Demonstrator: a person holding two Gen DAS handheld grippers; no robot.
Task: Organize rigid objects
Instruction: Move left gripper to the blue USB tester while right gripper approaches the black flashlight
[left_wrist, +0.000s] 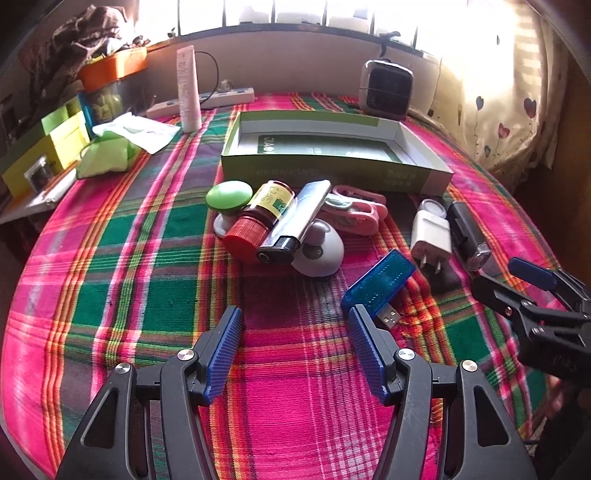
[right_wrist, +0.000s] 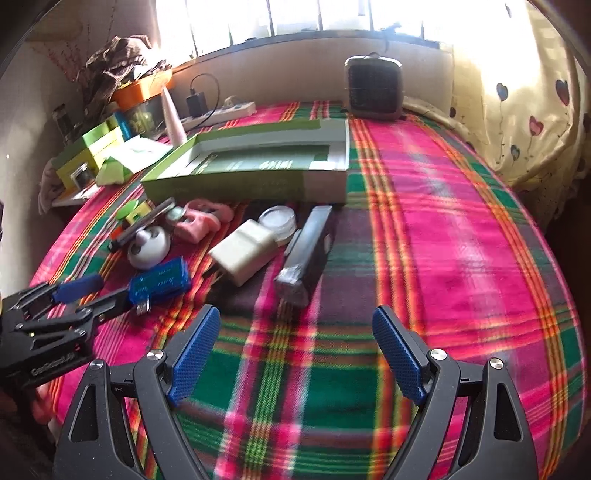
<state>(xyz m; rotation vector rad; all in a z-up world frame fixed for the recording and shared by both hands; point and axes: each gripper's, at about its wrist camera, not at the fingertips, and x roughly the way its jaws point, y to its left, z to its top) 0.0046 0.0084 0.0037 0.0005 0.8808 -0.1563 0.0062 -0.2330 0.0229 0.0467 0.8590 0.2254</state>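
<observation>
An open green box (left_wrist: 332, 168) lies at the back of the plaid table; it also shows in the right wrist view (right_wrist: 243, 181). In front of it lie a green-topped knob (left_wrist: 229, 195), a red-capped bottle (left_wrist: 262, 218), a black-and-silver lighter (left_wrist: 295, 225), a white dome (left_wrist: 321, 254), a pink clip (left_wrist: 354, 210), a white plug (left_wrist: 430, 236), a black torch (left_wrist: 467, 232) and a blue USB stick (left_wrist: 380, 284). My left gripper (left_wrist: 295, 317) is open and empty, just short of the USB stick. My right gripper (right_wrist: 295, 317) is open and empty, just short of the torch (right_wrist: 306, 251).
A small heater (left_wrist: 386, 88) stands at the back. A white tube (left_wrist: 188, 92), a power strip (left_wrist: 221, 98), green boxes (left_wrist: 51, 147) and an orange tray (left_wrist: 114, 66) crowd the back left. A curtain (left_wrist: 509, 110) hangs at the right.
</observation>
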